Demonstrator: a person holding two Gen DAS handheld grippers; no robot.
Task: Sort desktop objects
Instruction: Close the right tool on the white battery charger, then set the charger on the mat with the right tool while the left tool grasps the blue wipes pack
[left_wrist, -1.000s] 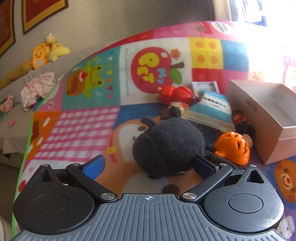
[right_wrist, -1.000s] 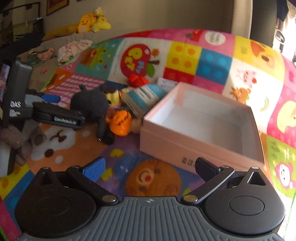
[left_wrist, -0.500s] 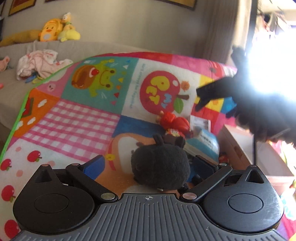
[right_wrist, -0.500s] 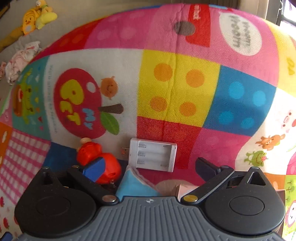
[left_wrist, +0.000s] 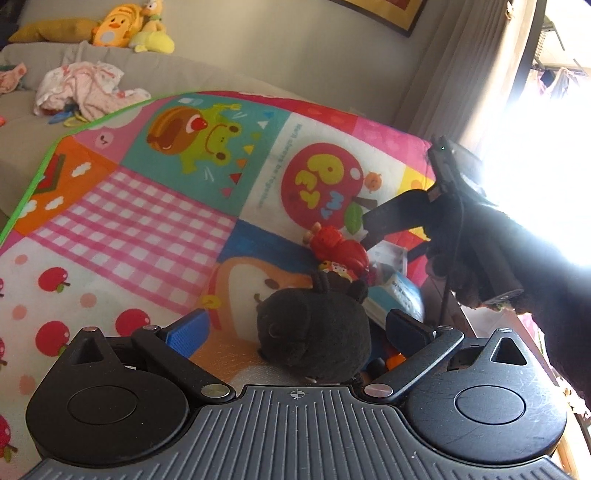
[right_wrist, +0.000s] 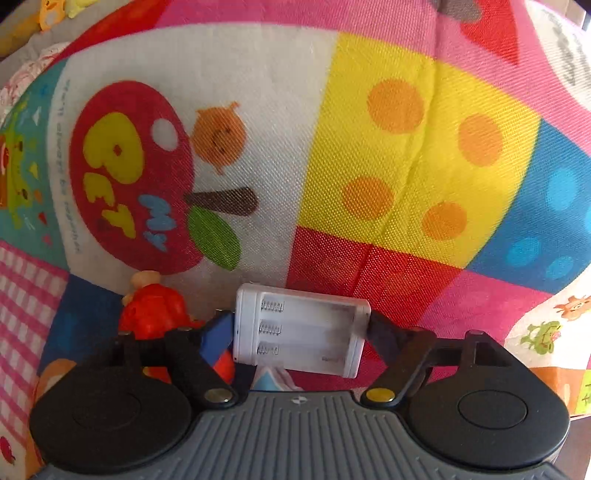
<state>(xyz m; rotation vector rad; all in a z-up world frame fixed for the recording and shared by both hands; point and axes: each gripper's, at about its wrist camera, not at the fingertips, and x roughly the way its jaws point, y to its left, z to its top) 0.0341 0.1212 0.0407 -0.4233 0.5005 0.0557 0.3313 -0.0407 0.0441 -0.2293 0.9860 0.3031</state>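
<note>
My left gripper (left_wrist: 295, 325) stands wide open, the black plush toy (left_wrist: 314, 328) lying on the play mat (left_wrist: 147, 221) between its fingers, neither pad pressing it; beyond it lies the red figure (left_wrist: 338, 247), then the blue book (left_wrist: 399, 299); my right gripper (right_wrist: 301, 330) is closing around the white battery holder (right_wrist: 301, 328), both pads at its short ends, the holder lying on the mat beside the red figure.
</note>
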